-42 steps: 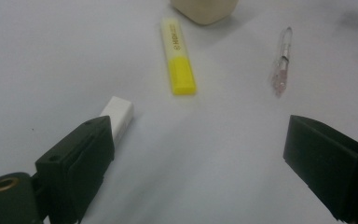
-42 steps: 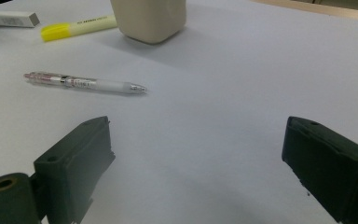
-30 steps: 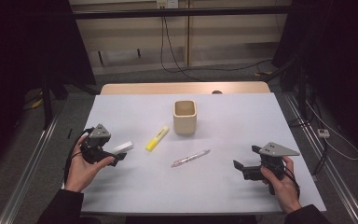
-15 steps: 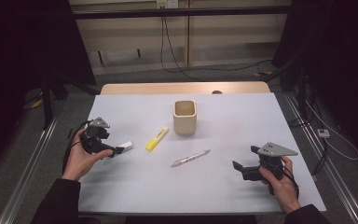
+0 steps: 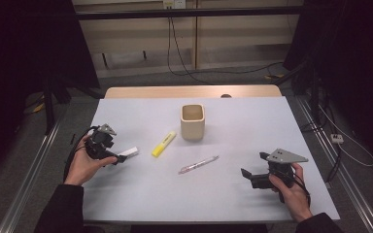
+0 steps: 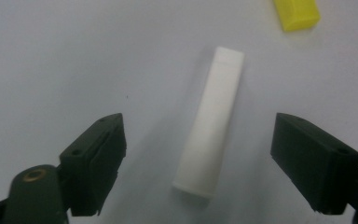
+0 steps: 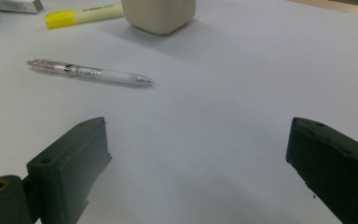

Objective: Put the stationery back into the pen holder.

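The white block (image 6: 211, 122) you are reaching for lies flat on the table (image 5: 233, 199), near its left edge. Its long axis runs away from your left gripper (image 5: 112, 156), the far end pointing toward the yellow highlighter (image 5: 163, 144). In the left gripper view the block sits between your two jaws with a gap of table on each side, so nothing is gripped. Those jaws have just been closing, with the block between them but untouched. The near end of the block sits in the space between the jaws, and the highlighter is cut off at the top edge there.

Your right gripper (image 5: 253, 175) rests near the table's right edge, jaws spread wide and holding nothing. Ahead of it lie the pen (image 7: 89, 72) and the beige cup (image 5: 193, 121), the cup's top cut off in the right gripper view.
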`<state>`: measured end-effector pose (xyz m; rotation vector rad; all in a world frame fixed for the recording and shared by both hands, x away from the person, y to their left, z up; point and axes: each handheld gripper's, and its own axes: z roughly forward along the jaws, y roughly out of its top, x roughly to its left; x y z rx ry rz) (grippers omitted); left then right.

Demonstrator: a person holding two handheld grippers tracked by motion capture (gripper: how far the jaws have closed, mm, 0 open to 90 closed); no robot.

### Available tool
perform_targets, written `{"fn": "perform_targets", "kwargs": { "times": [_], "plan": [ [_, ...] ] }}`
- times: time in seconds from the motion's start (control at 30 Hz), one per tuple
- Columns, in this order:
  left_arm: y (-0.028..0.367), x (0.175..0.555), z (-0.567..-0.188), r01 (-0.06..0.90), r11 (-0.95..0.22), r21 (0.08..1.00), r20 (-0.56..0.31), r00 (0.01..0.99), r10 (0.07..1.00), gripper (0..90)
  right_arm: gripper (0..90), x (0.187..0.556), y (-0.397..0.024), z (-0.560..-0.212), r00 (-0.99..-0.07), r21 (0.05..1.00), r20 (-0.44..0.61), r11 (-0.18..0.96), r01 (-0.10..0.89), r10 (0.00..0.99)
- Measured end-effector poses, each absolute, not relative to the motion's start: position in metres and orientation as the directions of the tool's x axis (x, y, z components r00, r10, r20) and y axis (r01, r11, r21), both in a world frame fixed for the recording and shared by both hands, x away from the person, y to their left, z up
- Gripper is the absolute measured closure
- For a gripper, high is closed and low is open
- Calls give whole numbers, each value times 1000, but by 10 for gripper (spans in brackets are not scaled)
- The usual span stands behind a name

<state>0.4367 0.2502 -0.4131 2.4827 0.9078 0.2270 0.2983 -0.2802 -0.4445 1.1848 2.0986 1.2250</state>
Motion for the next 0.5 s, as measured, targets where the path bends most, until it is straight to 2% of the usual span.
{"fn": "perform_targets", "kwargs": {
  "times": [0.2,0.3,0.5],
  "plan": [
    [251,437,-420,554,-703,446,-28,794,607,352,52,299,-279,-445,-546,855,45,251,455,837],
    [250,437,-422,546,-723,424,-7,800,600,399,52,299,-279,-445,-547,855,44,252,454,836],
    [249,439,-426,542,-739,401,-30,814,581,506,52,299,-279,-445,-547,854,42,254,454,836]
  ]
}}
